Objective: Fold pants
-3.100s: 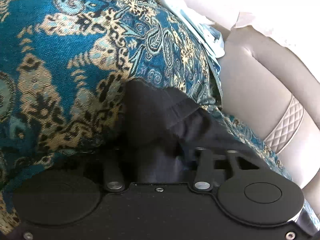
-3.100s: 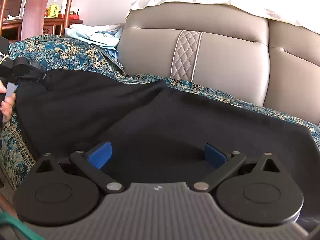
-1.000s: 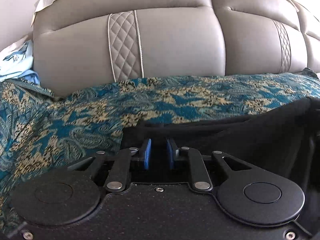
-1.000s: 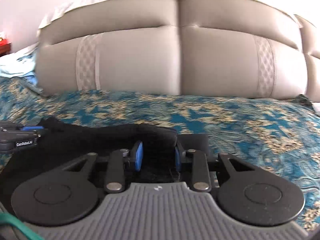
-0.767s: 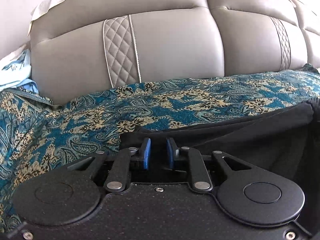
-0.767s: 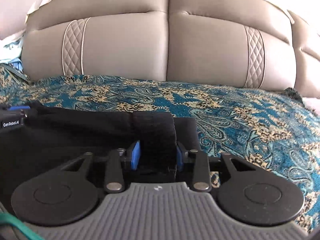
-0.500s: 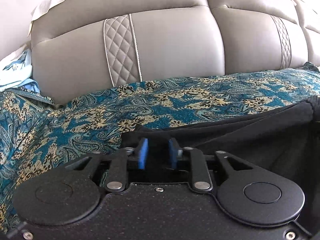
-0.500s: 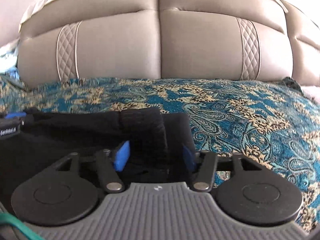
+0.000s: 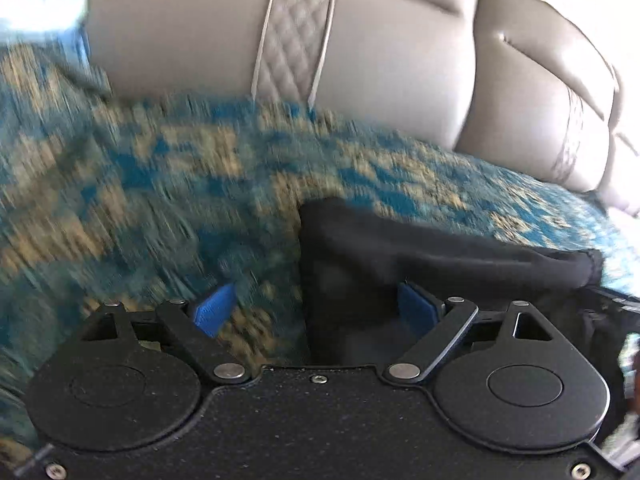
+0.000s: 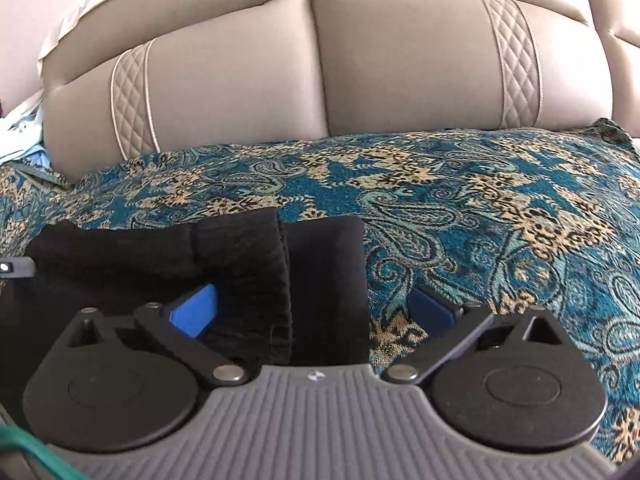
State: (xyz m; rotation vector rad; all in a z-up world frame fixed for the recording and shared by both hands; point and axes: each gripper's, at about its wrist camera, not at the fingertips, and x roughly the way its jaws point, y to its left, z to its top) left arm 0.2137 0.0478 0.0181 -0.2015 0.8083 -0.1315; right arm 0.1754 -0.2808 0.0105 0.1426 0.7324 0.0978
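The black pants (image 9: 420, 256) lie folded on the blue paisley sofa cover (image 9: 160, 184). In the left wrist view my left gripper (image 9: 316, 308) is open, its blue pads spread wide over the left corner of the pants; this view is blurred. In the right wrist view my right gripper (image 10: 312, 304) is open over the right end of the pants (image 10: 256, 256), where a ribbed band lies on top of a flat black layer. Neither gripper holds the cloth.
The grey leather sofa back (image 10: 320, 72) rises just behind the pants. Pale blue clothes (image 10: 20, 136) lie at the far left. The paisley cover (image 10: 500, 208) stretches right of the pants. The other gripper's edge (image 10: 16, 268) shows at the left.
Both grippers were shut on the pants' edge a second ago; both have opened wide and let the cloth go. The left gripper has swung left, blurring its view.
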